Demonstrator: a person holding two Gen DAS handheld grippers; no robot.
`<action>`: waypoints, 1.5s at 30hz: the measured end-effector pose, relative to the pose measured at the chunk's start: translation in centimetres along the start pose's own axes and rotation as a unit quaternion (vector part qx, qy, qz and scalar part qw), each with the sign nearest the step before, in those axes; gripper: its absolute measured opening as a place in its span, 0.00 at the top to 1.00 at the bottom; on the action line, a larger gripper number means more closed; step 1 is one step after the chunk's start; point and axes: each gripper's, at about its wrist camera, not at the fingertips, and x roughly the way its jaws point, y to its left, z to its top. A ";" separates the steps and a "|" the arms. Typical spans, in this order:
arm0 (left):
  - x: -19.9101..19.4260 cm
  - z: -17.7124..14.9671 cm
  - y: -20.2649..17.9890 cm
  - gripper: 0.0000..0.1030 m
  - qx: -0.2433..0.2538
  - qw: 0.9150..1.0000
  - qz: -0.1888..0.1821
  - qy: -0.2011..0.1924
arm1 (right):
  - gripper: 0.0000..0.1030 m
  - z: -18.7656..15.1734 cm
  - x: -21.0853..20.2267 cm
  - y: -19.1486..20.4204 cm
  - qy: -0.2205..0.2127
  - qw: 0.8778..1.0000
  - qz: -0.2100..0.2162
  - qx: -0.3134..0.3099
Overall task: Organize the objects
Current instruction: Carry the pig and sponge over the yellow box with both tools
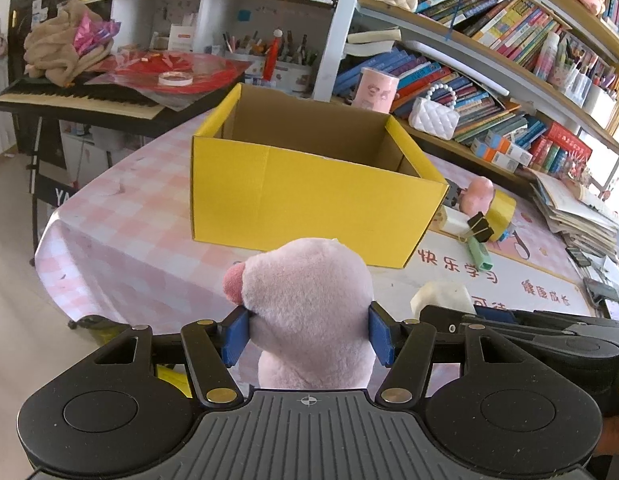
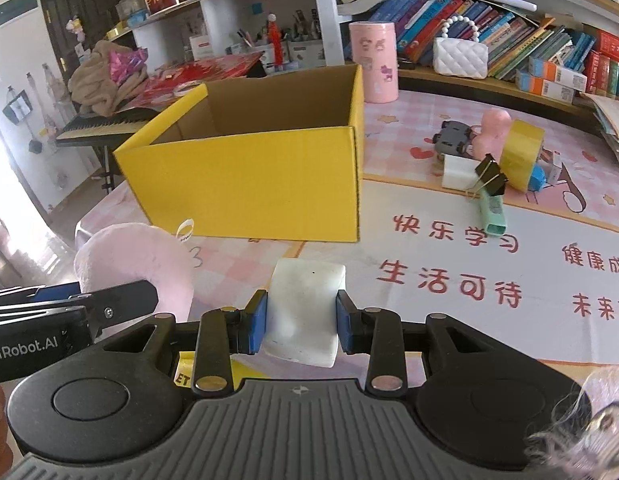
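Observation:
My left gripper (image 1: pixel 308 334) is shut on a pink plush toy (image 1: pixel 309 304), its blue pads pressed into both sides. The same pink plush toy (image 2: pixel 137 264) shows at the left of the right wrist view. My right gripper (image 2: pixel 300 322) is shut on a white soft block (image 2: pixel 305 312); in the left wrist view this white block (image 1: pixel 441 296) pokes up beyond the right gripper's body. An open yellow cardboard box (image 1: pixel 309 196), also the yellow box (image 2: pixel 249 188), stands on the table just beyond both grippers. Its inside looks bare as far as I can see.
A cluster lies right of the box: a yellow tape roll (image 2: pixel 523 152), a black binder clip (image 2: pixel 491 178), a green marker (image 2: pixel 494 214), a small toy car (image 2: pixel 453 138), a pink figure (image 2: pixel 495 126). A pink cylinder (image 2: pixel 374 62) and bookshelves stand behind. A keyboard (image 1: pixel 77 100) sits left.

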 end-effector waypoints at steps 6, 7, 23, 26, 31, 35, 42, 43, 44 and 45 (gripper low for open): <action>-0.5 0.0 0.3 0.42 0.001 1.000 -0.006 -0.004 | 0.68 -0.3 -0.4 0.8 -0.002 1.000 -0.001 -0.005; -0.5 -0.1 0.4 0.42 0.001 1.000 -0.007 -0.005 | 0.68 -0.3 -0.4 0.8 -0.002 1.000 0.000 -0.005; -0.8 0.7 0.3 0.42 0.014 0.999 -0.020 -0.024 | 0.68 -0.1 -1.1 1.3 -0.009 1.000 -0.009 -0.009; -1.1 1.6 -0.1 0.42 0.030 0.998 -0.016 -0.046 | 0.68 0.5 -1.1 1.6 -0.022 1.000 -0.006 -0.019; -1.4 4.6 -0.8 0.42 0.047 0.995 -0.012 -0.092 | 0.68 3.2 -1.3 1.7 -0.071 0.997 -0.003 -0.022; -1.1 6.9 -0.8 0.42 0.043 0.992 -0.004 -0.122 | 0.68 6.0 -1.0 1.6 -0.114 0.993 0.003 -0.027; 0.9 10.1 -0.3 0.42 0.027 0.990 0.026 -0.139 | 0.68 9.5 1.1 1.1 -0.144 0.989 0.001 -0.043; 1.3 10.4 -0.3 0.42 0.024 0.990 0.031 -0.139 | 0.68 9.7 1.5 1.0 -0.143 0.989 0.002 -0.047; 1.5 10.5 -0.2 0.42 0.021 0.989 0.034 -0.140 | 0.68 10.0 2.0 0.8 -0.141 0.989 0.004 -0.051; 1.8 10.7 -0.2 0.42 0.017 0.989 0.037 -0.140 | 0.68 10.3 2.5 0.7 -0.138 0.989 0.006 -0.054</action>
